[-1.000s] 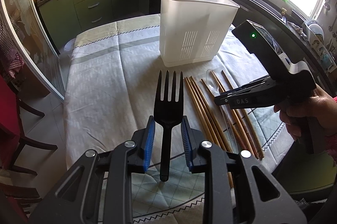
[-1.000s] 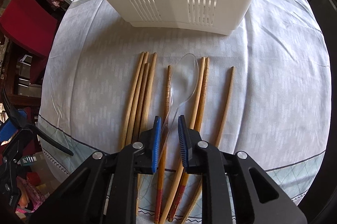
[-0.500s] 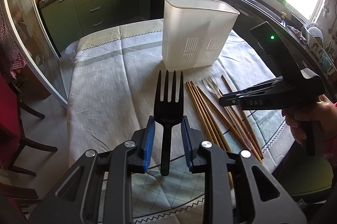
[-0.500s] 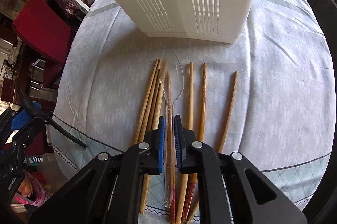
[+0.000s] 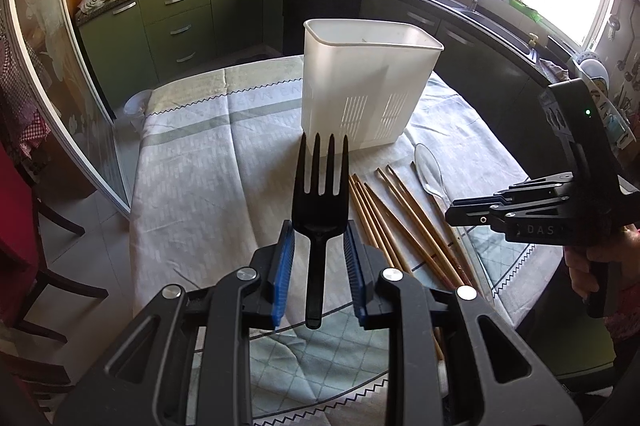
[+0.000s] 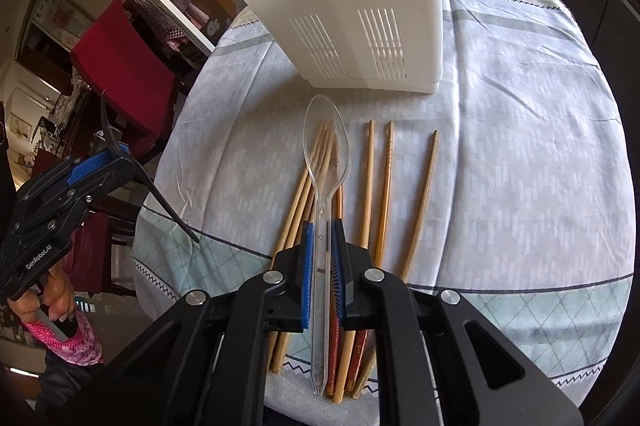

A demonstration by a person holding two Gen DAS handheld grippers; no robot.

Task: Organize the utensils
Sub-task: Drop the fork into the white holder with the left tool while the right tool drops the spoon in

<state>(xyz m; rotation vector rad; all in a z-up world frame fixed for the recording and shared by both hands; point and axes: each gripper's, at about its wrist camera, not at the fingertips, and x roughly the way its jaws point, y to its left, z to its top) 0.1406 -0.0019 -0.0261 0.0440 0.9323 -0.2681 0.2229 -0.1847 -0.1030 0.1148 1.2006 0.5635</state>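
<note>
Since a second ago the right gripper (image 6: 320, 246) has closed its blue pads on the handle of the clear plastic spoon (image 6: 325, 162) and raised it off the chopsticks (image 6: 376, 186), so the bowl now stands out ahead of the jaws, above the cloth, pointing at the foot of the white utensil holder (image 6: 360, 6); before, the spoon lay flat among the sticks with the pads apart at either side. The spoon's handle runs back between the jaws and out behind them, toward the camera. The chopsticks lie under and to the right of these jaws on the tablecloth (image 6: 520, 146), tips toward the holder. The left gripper (image 5: 319, 254) has kept its place: its jaws stand some way apart, the black fork (image 5: 320, 186) between them with tines forward and up, the handle hanging in the gap; where the pads meet the fork I cannot tell, though the fork is clear of the table. Beyond the tines stands the holder, upright, well ahead of the jaws. To the right of the left jaws the right gripper shows side-on, a hand (image 5: 592, 262) around its grip
</note>
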